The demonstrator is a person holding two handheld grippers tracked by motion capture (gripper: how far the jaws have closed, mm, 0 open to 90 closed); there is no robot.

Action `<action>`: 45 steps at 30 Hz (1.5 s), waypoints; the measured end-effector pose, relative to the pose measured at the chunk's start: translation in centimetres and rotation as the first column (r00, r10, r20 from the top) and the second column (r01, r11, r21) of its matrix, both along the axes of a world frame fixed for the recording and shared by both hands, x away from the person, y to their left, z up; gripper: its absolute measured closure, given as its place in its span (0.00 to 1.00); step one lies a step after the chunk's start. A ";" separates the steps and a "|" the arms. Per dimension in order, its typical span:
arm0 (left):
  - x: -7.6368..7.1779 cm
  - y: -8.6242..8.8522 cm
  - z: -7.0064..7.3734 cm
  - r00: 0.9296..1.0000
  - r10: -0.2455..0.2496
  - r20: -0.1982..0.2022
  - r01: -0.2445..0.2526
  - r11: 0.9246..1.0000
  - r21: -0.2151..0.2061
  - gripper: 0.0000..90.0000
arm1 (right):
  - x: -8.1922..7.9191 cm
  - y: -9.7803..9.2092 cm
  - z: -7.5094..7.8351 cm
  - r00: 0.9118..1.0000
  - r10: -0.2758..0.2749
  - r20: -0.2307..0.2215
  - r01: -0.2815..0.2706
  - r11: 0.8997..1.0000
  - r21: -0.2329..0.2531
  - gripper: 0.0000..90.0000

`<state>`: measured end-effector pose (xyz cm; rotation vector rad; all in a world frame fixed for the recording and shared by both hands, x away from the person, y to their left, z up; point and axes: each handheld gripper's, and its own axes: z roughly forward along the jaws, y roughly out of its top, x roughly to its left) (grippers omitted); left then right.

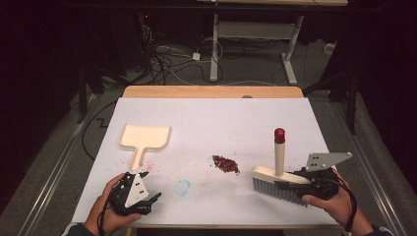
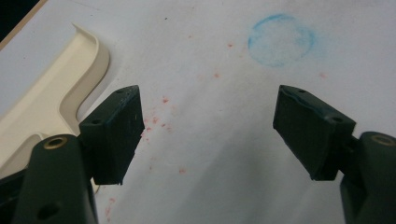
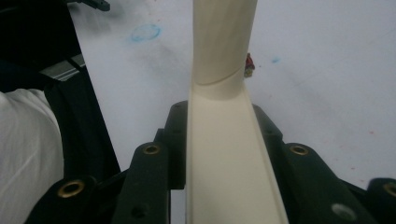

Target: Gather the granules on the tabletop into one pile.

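- Cream brush (image 1: 276,178), bristles down, pinched by the right gripper (image 1: 295,183).
- Left gripper (image 2: 208,126): jaws spread, beside the dustpan (image 2: 51,93).
- High view adds red crumbs (image 1: 225,164).

Smooth cream plastic brush (image 1: 275,173) and dustpan (image 1: 145,138) – matt white tabletop (image 1: 221,123)

1. A white sheet (image 1: 221,118) covers the table, with a strip of bare wooden tabletop (image 1: 211,91) showing along its 12 o'clock edge.
2. A faint blue ring (image 1: 183,187) is smudged on the sheet toward 7 o'clock from its middle.
3. Pink specks (image 2: 163,121) dot the sheet at about 8 o'clock from the ring in the left gripper view.
4. Tangled cables (image 1: 167,59) lie on the dark floor at 11 o'clock beyond the table.
5. A white desk frame (image 1: 214,49) stands at 12 o'clock, behind the cables.
6. A metal floor rail (image 1: 54,172) runs past the table at 9 o'clock.
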<state>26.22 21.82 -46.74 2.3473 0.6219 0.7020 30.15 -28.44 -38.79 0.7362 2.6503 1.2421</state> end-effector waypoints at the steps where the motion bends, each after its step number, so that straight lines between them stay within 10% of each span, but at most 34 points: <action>1: 0.0 0.0 0.0 1.000 0.000 0.000 0.000 1.000 0.002 0.26 | 0.2 -0.1 -0.2 1.000 0.000 -0.007 0.000 1.000 -0.003 0.75; 18: 0.1 -0.2 -0.3 1.000 -0.004 -0.017 0.004 1.000 0.021 0.26 | 8.4 -1.4 -3.2 0.993 -0.009 -0.115 -0.011 0.985 -0.171 0.63; 21: 0.1 -0.3 -0.4 1.000 -0.006 -0.023 0.006 1.000 0.022 0.26 | 10.5 -2.2 -4.1 0.988 -0.007 -0.155 -0.015 0.990 -0.141 0.55; 25: 0.0 -0.2 -0.5 1.000 -0.004 -0.022 0.005 1.000 0.018 0.26 | 11.9 -3.5 -4.3 0.985 -0.126 -0.114 0.102 0.975 -0.197 0.55; 32: 0.1 -0.2 -0.4 1.000 -0.008 -0.022 0.009 1.000 0.026 0.26 | 12.8 -3.4 -5.1 0.923 -0.381 -0.051 0.366 0.912 -0.185 0.54; 36: 0.1 -0.3 -0.5 1.000 -0.012 -0.023 0.012 0.999 0.029 0.26 | 13.0 -1.9 -5.4 0.902 -0.426 -0.068 0.412 0.898 -0.154 0.54; 43: 0.1 -0.3 -0.5 1.000 -0.013 -0.026 0.014 0.999 0.030 0.26 | 13.9 0.4 -6.8 0.847 -0.526 -0.073 0.497 0.833 -0.244 0.57; 45: 0.1 -0.3 -0.5 1.000 -0.015 -0.027 0.016 0.999 0.030 0.26 | 14.1 0.5 -6.7 0.849 -0.524 -0.068 0.493 0.833 -0.251 0.58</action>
